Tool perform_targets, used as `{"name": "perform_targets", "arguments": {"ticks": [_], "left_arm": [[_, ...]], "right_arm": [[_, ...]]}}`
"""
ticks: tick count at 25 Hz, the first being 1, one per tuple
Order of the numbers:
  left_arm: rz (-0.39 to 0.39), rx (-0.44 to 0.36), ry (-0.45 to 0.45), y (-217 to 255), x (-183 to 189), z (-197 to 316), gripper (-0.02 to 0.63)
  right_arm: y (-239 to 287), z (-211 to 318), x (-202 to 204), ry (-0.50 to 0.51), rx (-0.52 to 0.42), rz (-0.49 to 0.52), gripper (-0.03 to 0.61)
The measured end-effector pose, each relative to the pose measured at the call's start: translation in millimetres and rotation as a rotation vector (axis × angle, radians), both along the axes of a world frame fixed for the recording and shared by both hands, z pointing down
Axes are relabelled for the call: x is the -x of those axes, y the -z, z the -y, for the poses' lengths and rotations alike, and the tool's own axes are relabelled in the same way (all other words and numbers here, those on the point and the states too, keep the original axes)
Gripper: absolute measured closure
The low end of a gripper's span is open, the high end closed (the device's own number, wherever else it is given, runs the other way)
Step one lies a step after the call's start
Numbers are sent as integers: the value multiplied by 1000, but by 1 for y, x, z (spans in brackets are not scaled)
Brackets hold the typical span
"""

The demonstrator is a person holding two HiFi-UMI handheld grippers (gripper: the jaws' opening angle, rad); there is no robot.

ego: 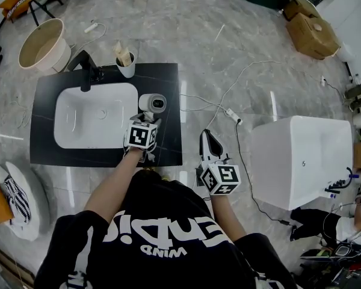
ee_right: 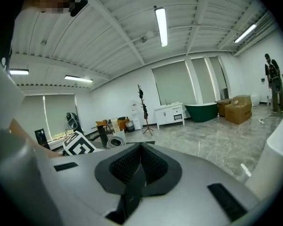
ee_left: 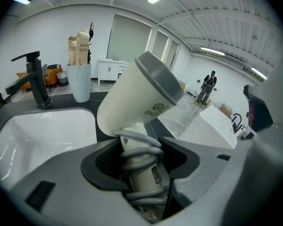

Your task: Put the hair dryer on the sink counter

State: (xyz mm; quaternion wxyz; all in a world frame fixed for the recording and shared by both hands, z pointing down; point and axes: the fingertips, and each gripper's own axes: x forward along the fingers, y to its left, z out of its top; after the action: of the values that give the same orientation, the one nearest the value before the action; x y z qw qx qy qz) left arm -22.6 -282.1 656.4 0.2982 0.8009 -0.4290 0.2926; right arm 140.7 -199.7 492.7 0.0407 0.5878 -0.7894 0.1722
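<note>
From the head view, we see the left gripper [ego: 146, 119] holding the hair dryer [ego: 152, 103] over the bare strip of the black desk [ego: 168, 83], at 3 o'clock of the white basin [ego: 90, 116]. That strip seems chosen because it is flat and dry. Whether the dryer touches it we cannot tell. Its handle runs back toward 6 o'clock into the gripper; its dark round end faces up and toward 3 o'clock. The right gripper [ego: 206, 136] hangs off the desk, well apart.

In the left gripper view, the left gripper [ee_left: 139, 163] is clamped on the handle, over the wound grey cord [ee_left: 140, 144], which keeps the cord from unwinding. The barrel [ee_left: 137, 98] lies across the handle, its long axis rising toward 2 o'clock, grey end uppermost.

In the right gripper view, the right gripper [ee_right: 139, 166] is clenched on nothing and aims across the room.
</note>
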Motion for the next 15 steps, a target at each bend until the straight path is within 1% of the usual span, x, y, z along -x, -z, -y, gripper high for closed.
{"name": "perform_targets", "arguments": {"ticks": [4, 15], "left_arm": [[0, 10, -4, -4, -2, 1, 374], [40, 31, -21, -18, -4, -4, 373]], "right_arm": [[-2, 2, -2, 1, 6, -8, 554], [-8, 7, -5, 14, 32, -16, 554]]}}
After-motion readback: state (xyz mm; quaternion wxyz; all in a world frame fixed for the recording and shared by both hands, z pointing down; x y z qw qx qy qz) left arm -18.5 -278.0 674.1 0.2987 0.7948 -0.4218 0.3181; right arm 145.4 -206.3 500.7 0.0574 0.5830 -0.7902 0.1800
